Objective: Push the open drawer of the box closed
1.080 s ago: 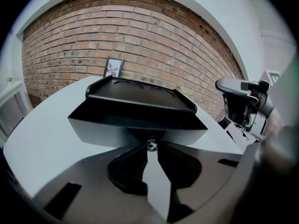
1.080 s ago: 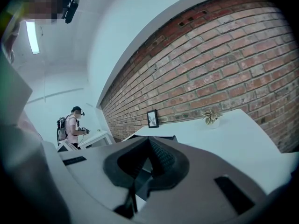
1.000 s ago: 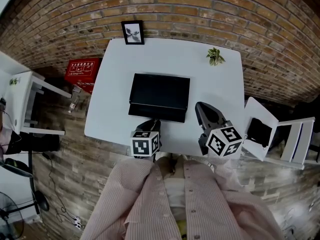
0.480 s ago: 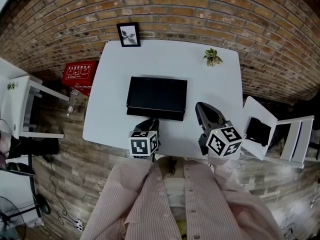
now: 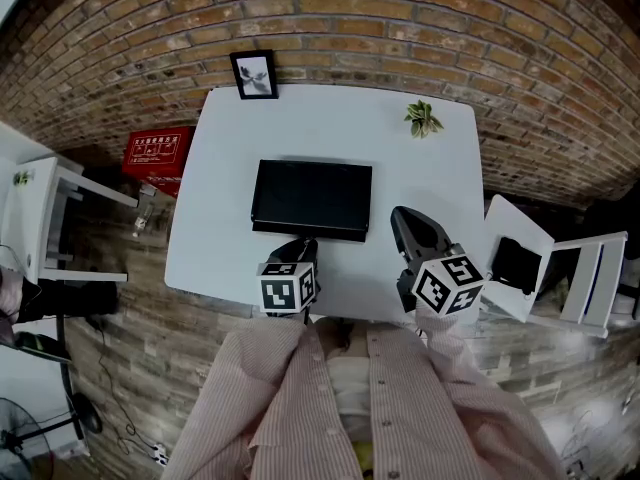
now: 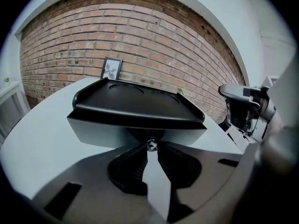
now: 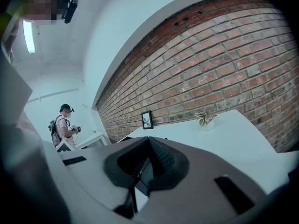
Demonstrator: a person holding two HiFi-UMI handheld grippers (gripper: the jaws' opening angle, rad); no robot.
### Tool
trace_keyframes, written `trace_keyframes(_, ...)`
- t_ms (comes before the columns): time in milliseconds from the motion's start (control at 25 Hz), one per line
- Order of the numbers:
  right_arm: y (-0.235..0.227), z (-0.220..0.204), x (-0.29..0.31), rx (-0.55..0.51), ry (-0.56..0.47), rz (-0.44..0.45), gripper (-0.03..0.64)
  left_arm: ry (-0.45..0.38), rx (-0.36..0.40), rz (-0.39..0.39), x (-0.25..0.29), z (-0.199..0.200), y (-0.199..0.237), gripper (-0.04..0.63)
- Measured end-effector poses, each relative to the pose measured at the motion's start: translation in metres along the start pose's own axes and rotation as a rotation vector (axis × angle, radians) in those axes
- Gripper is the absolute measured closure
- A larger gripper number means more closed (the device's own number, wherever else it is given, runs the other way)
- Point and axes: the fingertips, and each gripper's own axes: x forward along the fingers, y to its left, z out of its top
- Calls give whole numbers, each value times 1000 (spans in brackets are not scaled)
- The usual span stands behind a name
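Drawer point(image 5: 308, 232) was on the near face of the black box point(image 5: 311, 196), the side toward the person, and from the head view only a thin strip of it showed along that edge, so I honestly couldn't tell if it was fully in or a hair out. The box itself sat roughly mid-tabletop point(image 5: 420, 178), flat, with a raised rim around its top and two shallow round dips in it.

The left tool point(image 5: 304, 245) was right up against the drawer front, angled down at it. In the left gripper view its two jaws came in on either side of the little shiny knob point(image 6: 150, 145) in the middle of the drawer front, tips pinching it.

The right tool point(image 5: 402, 216) hung just off the box's near right corner, not touching the box, pointing roughly toward the brick wall point(image 5: 400, 28). Its jaws were pressed together at the tips with nothing in them.

Other stuff: behind the box, a small picture frame point(image 5: 254, 74) stood at the far left of the tabletop and a little plant point(image 5: 424, 118) at the far right, both well apart from the box. A red crate point(image 5: 158, 151) was on the floor left of the box. The right gripper view also caught a person point(image 7: 65, 125) standing far off in the background.
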Motion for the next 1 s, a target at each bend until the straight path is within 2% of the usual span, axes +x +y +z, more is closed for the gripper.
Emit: trace_keyframes(1000,-14,2,0,2,0,-20,614,-21,3,20,12,13,3,529)
